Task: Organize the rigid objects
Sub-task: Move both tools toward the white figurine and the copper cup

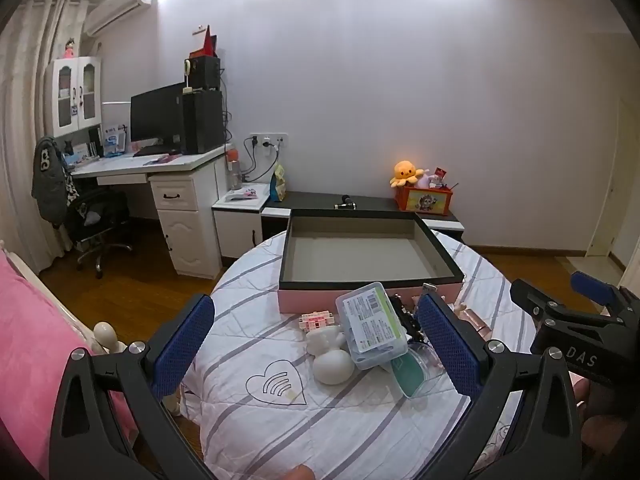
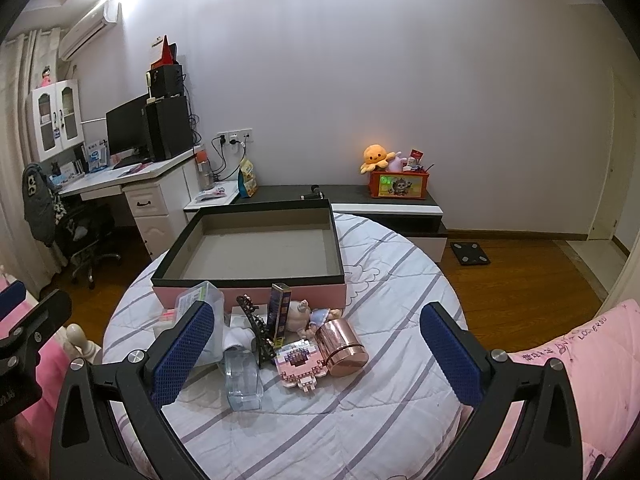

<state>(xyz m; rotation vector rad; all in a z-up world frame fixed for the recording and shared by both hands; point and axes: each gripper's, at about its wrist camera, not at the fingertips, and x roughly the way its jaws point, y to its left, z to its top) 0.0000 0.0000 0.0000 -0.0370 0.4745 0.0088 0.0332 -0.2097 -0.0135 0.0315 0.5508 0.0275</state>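
While both grippers hover spread and empty above the quilted bed (image 2: pixel 360 420), nothing has yet gone into the pink-sided box (image 2: pixel 256 240), which sits open at the far end of the bedding with its grey floor bare. The task's objects lie in a loose heap just in front of the box's near wall. The left gripper (image 1: pixel 316 346) frames the left half of the heap, jaws wide apart; the right gripper (image 2: pixel 316 354) frames the right half, equally wide and holding nothing.

Risks, in descending order of object size. The clear lidded case (image 1: pixel 370 324) rests tilted across other items, so a grasp on it may tip whatever leans beneath. The white figurine (image 1: pixel 330 356) has a rounded body that probably rolls on soft bedding if nudged. The rose-gold cylinder (image 2: pixel 342 346) is smooth and glossy; the pads could slip on it, or it could topple toward the bed's edge. The clear curved container (image 2: pixel 243 378) lies partly behind the right gripper's left finger and is easily knocked. The pink block model (image 2: pixel 298 364) may shed pieces if squeezed. The black hair clip (image 2: pixel 256 326) is tangled among neighbours and could drag them along.
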